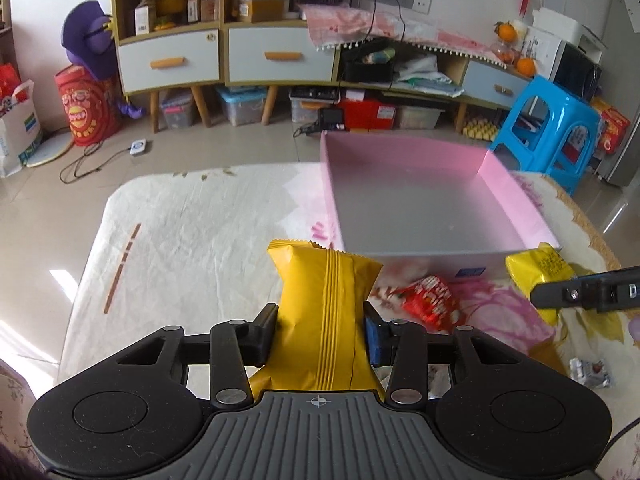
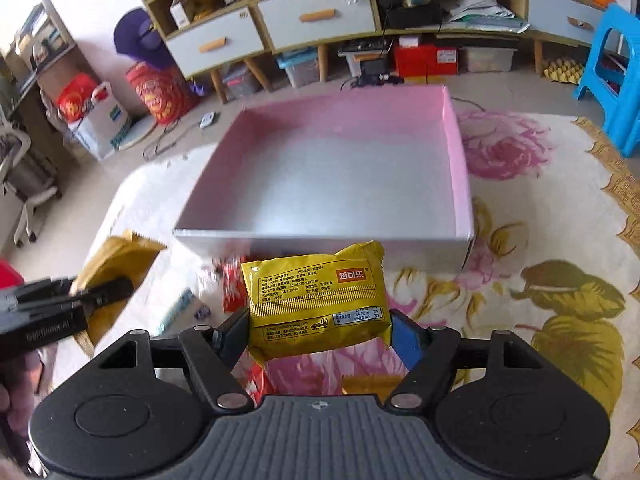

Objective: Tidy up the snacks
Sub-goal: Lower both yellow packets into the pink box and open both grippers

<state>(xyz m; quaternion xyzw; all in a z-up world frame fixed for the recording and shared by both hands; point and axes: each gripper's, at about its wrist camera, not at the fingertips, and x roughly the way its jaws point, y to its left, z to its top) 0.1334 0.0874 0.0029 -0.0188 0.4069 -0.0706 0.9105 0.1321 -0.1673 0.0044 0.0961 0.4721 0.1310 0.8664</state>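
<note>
Left gripper point(image 1: 320, 332): fingers are pinching an orange-yellow packet point(image 1: 326, 312), crimped ends and ribbed back seam showing, held above the surface point(image 1: 180, 240) short of the box. Right gripper point(image 2: 320, 332): fingers are pinching a bright yellow packet point(image 2: 316, 300), its back panel carrying fine print, a red label with white Chinese characters and a nutrition table. A pink-walled box point(image 2: 456, 160) is sitting toward the surface's far edge. A red packet point(image 1: 434, 300) is lying before the box's near wall; a small silver wrapper point(image 1: 592, 372) is lying toward the right edge.
</note>
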